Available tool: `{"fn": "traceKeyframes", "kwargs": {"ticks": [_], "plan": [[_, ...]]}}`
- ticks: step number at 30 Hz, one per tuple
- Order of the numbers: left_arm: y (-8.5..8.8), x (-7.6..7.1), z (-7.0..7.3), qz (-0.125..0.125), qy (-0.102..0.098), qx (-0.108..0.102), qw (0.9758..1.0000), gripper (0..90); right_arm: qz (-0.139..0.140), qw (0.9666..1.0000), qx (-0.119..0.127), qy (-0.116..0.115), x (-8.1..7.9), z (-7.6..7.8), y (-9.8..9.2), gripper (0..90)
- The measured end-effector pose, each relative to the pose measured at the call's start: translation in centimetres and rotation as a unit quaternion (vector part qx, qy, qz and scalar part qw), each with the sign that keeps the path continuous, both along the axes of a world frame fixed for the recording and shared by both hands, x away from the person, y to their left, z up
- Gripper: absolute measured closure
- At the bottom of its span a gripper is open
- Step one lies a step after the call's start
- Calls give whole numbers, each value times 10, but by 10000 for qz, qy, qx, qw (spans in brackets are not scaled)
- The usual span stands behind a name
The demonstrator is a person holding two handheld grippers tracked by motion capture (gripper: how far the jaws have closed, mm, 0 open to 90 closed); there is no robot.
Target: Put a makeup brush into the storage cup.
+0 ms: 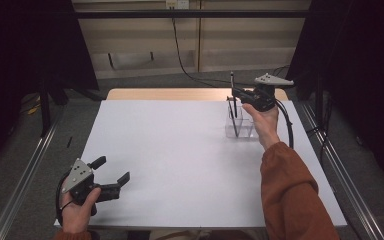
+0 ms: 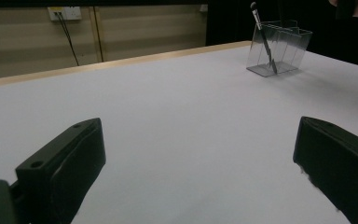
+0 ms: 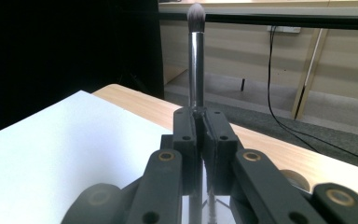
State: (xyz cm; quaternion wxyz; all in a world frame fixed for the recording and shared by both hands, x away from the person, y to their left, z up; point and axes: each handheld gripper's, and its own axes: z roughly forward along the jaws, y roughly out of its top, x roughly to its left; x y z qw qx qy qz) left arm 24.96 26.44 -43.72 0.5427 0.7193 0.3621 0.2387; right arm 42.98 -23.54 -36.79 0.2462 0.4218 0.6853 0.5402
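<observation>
My right gripper (image 1: pixel 235 93) is over the table's far right, shut on a makeup brush (image 1: pixel 232 80). The brush stands upright, and its lower end reaches down toward a clear acrylic holder (image 1: pixel 244 129). In the right gripper view the jaws (image 3: pixel 200 116) pinch the silver ferrule, and the dark bristles (image 3: pixel 196 14) point up. A second brush (image 2: pixel 263 37) leans inside the clear holder (image 2: pixel 286 46). My left gripper (image 1: pixel 114 169) rests at the near left corner, open, with nothing between its jaws (image 2: pixel 200 154).
The white tabletop (image 1: pixel 180 150) ends in a wooden strip (image 1: pixel 170 94) along the far edge. Beyond it, a black cable (image 1: pixel 180 55) hangs down a beige wall. Metal rails (image 1: pixel 25 175) run along both sides of the table.
</observation>
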Motion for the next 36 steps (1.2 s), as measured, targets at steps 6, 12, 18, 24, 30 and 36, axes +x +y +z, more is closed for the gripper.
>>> {"fn": "traceKeyframes", "kwargs": {"ticks": [6,12,18,24,30,36], "plan": [[-1,0,0,-10,12,6,10000,22,21,10000,0,34,1,-8,0,845],[-1,0,0,-4,15,7,10000,22,-1,9999,59,94,1,-15,0,845],[-1,0,0,-15,16,6,10000,22,8,9999,67,122,1,-20,-1,845],[-1,0,0,-5,11,9,10000,22,-5,9999,61,152,0,-24,-1,845],[-1,0,0,-12,21,9,10000,22,-6,9998,139,157,-2,-30,-3,845],[-1,0,0,-17,21,9,10000,22,-52,9997,133,198,-3,-34,-6,845]]}}
